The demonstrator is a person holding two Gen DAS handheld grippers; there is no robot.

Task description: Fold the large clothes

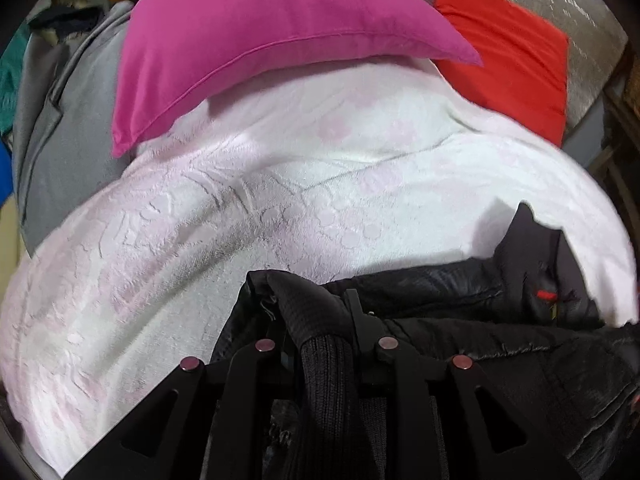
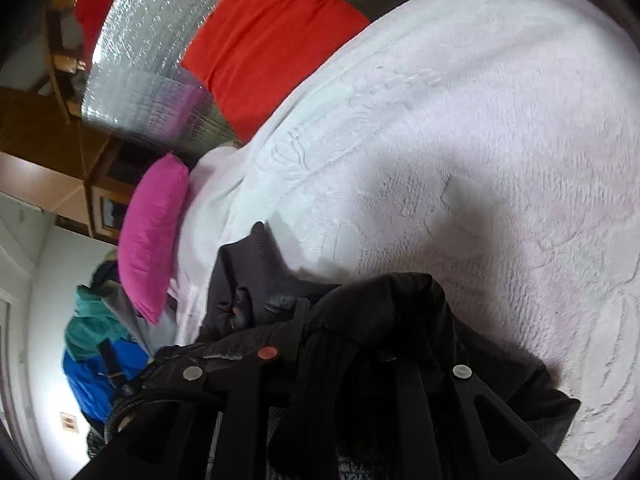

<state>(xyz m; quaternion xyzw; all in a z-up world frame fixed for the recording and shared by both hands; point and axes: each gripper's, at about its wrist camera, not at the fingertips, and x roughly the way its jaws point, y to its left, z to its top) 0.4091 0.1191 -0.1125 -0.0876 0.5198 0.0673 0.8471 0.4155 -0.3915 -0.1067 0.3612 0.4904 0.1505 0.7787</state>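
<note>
The black jacket [image 1: 460, 320] lies crumpled at the near edge of the bed [image 1: 200, 240], each cuff clamped in a claw, the left claw [image 1: 320, 320] and the right claw [image 2: 340, 332], so the folding seems hardly begun and all folds remain.

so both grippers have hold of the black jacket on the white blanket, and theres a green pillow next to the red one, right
Not quite: the pillow beside the red pillow is pink, not green, as the left wrist view shows. The rest holds: the left gripper and the right gripper each pinch the black jacket, which lies on the white blanket.
</note>
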